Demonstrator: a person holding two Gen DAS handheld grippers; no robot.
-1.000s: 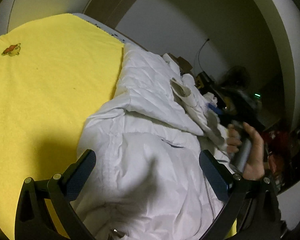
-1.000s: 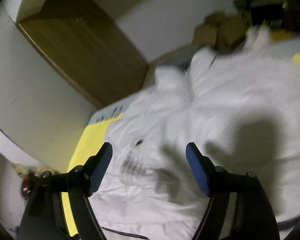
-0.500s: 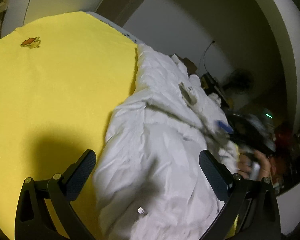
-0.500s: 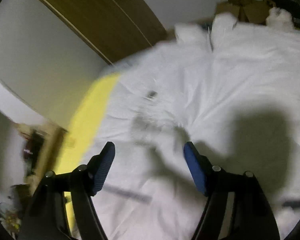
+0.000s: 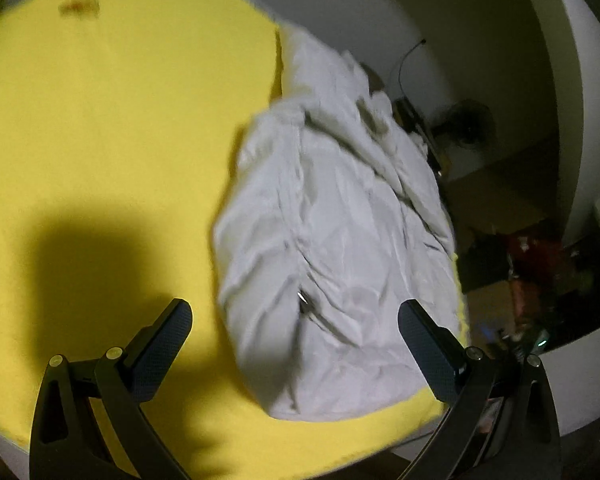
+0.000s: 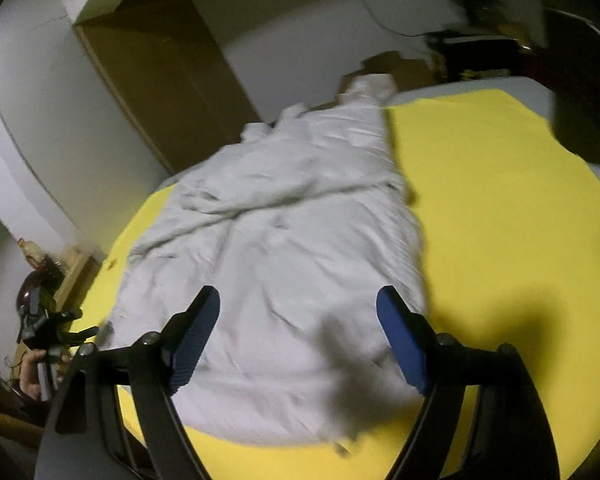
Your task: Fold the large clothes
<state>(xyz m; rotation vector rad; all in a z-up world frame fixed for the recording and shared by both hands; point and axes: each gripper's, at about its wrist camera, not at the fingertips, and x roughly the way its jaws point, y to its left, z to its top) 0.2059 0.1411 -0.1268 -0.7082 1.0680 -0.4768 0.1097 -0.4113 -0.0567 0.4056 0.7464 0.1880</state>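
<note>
The big white coat (image 5: 332,216) lies in a long puffy heap on the yellow sheet (image 5: 100,140) of the bed, running from the middle up toward 1 o'clock in the left wrist view. Both the left tongs (image 5: 296,332) and the right tongs (image 6: 298,332) are wide open above it and hold nothing. The coat looks fat and slippery, so a small pinch could slide off. Its far end sits near the bed's edge and might slip down.

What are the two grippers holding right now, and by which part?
Nothing. The left gripper and right gripper both have their jaws wide open above the white jacket, which lies loose on the yellow cover.
</note>
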